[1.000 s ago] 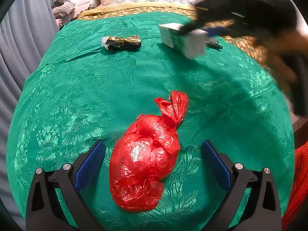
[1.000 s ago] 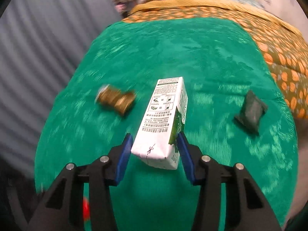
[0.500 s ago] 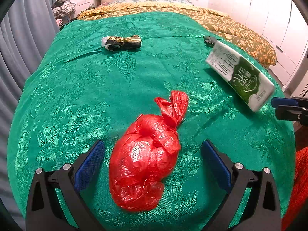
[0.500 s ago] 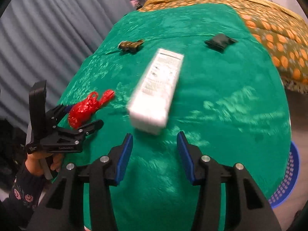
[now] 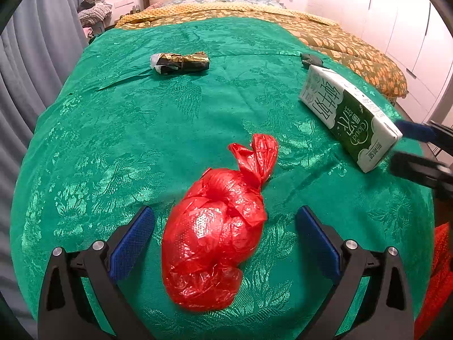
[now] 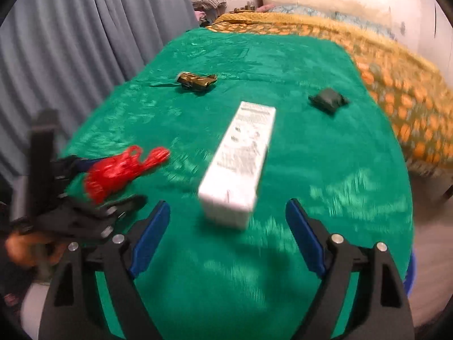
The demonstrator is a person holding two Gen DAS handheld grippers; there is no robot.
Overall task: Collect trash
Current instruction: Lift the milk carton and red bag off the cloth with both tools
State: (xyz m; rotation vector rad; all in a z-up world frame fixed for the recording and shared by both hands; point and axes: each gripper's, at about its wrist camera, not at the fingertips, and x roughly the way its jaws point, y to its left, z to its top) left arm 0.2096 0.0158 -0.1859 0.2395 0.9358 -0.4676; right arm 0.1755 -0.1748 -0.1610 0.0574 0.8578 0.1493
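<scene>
Left gripper [image 5: 225, 238] sits wide open low in its frame, blue ribbed pads on black plastic arms either side of the red bag [image 5: 218, 235] without touching it. That bag is crinkly, glossy thin plastic, lumpy and knotted at the top into a twisted tail, lying bottom center on the green cloth [image 5: 113, 130]. Right gripper [image 6: 228, 236] is spreading its jaws, nothing pinched; the carton [image 6: 240, 164] lies just ahead of the pads, not between them, a long white boxy thing with small print, blurry in that view. From the left view the same carton shows at the right edge, green and white with big characters on its smooth face. Further up, upper left of center, is a wrapper [image 5: 179, 63], shiny gold-and-black foil scrunched into a rough tube. A small dark wad [image 5: 311, 60] sits at upper right, crumpled and matte. Cloth itself is satiny with a woven leaf pattern. Beyond it an orange-spotted quilt [image 5: 354, 53]; grey pleated curtains [image 6: 85, 42] at left.
</scene>
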